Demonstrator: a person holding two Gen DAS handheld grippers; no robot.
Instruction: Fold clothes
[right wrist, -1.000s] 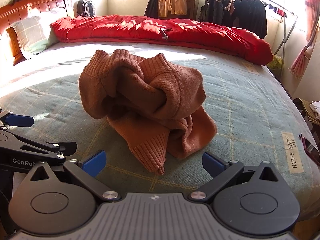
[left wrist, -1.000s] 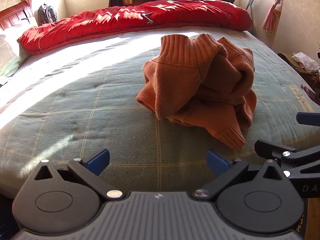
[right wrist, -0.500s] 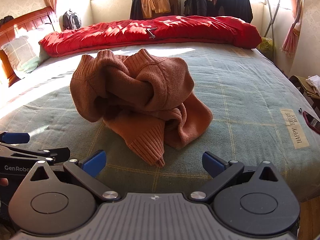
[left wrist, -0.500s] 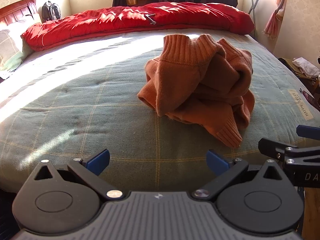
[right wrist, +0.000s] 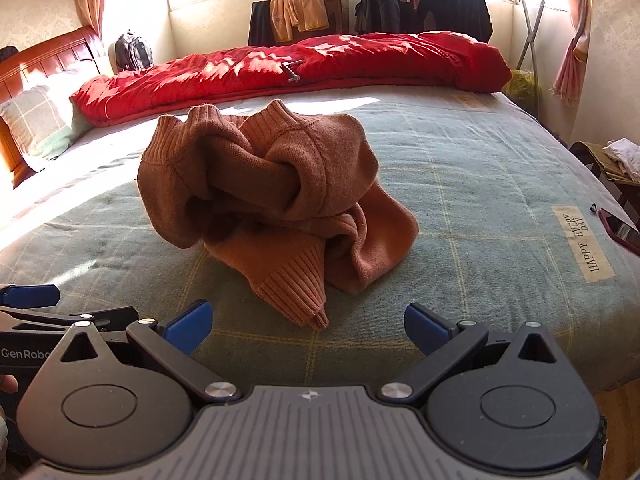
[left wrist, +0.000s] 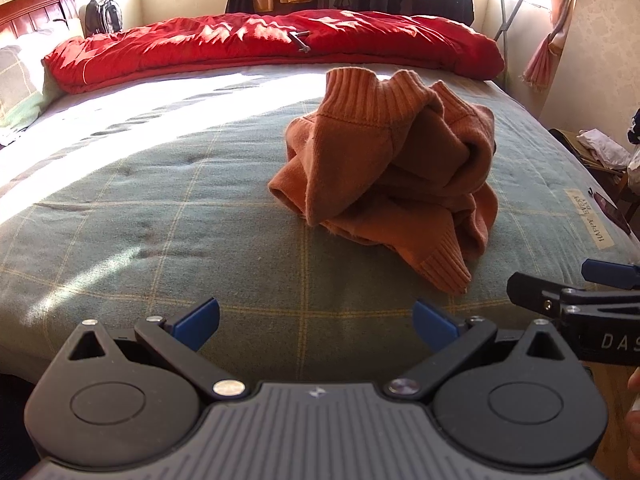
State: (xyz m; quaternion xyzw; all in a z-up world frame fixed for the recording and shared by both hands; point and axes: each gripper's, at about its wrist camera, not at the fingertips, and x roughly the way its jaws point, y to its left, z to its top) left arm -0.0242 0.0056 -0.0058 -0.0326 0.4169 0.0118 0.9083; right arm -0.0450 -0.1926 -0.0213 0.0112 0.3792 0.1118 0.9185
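Note:
An orange-brown knit sweater (left wrist: 396,184) lies crumpled in a heap on the green checked bedspread (left wrist: 160,220), one ribbed cuff (left wrist: 444,272) pointing toward me. In the right wrist view the same sweater (right wrist: 272,192) sits centre, its cuff (right wrist: 296,296) nearest. My left gripper (left wrist: 316,320) is open over the bed's near edge, short of the heap and empty. My right gripper (right wrist: 306,326) is open too, just before the cuff, holding nothing. Each gripper shows at the other view's edge: the right gripper (left wrist: 576,296), the left gripper (right wrist: 60,312).
A red quilt (left wrist: 272,52) lies bunched along the far side of the bed. A pillow (right wrist: 36,124) and wooden headboard (right wrist: 44,64) are at the left. Clothes hang on a rack (right wrist: 432,0) by the window. A phone (right wrist: 620,232) rests at the bed's right edge.
Both grippers have pulled back slightly and risen, so the sweater sits a little farther away. Both stay open. The sweater has not moved.

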